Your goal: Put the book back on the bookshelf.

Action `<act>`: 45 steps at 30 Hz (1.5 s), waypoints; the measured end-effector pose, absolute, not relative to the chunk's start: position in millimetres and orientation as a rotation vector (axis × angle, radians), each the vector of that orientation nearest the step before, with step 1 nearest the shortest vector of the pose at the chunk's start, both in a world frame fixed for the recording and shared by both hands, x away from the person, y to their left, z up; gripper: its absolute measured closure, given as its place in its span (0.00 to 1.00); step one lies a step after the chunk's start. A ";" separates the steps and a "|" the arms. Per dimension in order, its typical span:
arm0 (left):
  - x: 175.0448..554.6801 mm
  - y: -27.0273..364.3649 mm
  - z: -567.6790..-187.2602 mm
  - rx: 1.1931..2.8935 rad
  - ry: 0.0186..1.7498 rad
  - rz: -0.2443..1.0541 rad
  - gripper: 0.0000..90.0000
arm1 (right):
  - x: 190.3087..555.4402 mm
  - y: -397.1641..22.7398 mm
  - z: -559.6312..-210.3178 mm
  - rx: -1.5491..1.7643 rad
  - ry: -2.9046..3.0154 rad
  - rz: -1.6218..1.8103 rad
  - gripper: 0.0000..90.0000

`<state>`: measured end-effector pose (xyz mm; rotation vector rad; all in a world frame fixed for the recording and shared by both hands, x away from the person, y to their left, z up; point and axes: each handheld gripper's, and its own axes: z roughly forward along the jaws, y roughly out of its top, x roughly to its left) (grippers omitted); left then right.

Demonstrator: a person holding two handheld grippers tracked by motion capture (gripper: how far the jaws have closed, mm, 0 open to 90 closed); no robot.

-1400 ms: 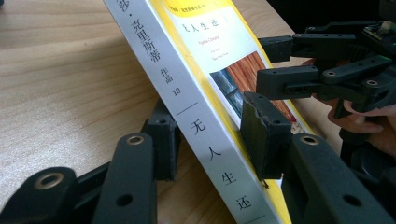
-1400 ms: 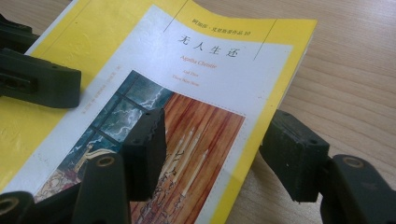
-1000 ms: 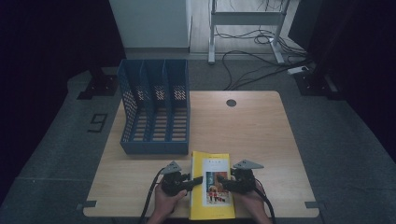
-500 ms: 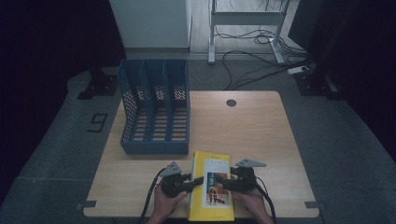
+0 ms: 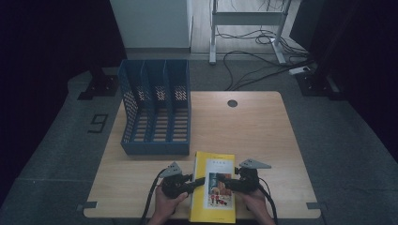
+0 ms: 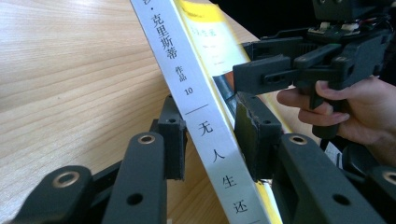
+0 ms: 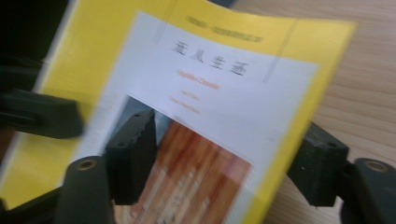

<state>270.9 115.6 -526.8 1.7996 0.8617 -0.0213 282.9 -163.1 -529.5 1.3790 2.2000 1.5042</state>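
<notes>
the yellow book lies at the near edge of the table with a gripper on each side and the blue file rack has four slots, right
Not quite: the blue file rack has three slots, not four, as the high view shows. The rest holds: the yellow book lies at the table's near edge, left gripper and right gripper either side.

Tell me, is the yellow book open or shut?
Shut: the yellow book has its cover down, and its white spine shows no gap.

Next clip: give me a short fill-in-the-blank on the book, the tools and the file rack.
1. The cover of the book is mostly ____.
2. The left tool has its jaws on either side of the book's ____.
3. The blue file rack has ____ compartments.
4. The book lies at the table edge ____ the person.

Missing words: yellow; spine; three; nearest
</notes>
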 end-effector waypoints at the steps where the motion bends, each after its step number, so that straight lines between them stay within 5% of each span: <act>1: 270.3 115.3 -526.6 1.798 0.861 -0.017 0.73 | 282.1 -162.2 -528.7 1.369 2.198 1.498 0.34; 13: 272.1 117.7 -527.8 1.793 0.873 -0.021 0.75 | 289.7 -168.6 -536.6 1.454 2.192 1.375 0.24; 45: 262.6 120.4 -501.5 1.807 0.806 0.008 0.77 | 276.2 -163.7 -516.7 1.291 2.170 1.470 0.28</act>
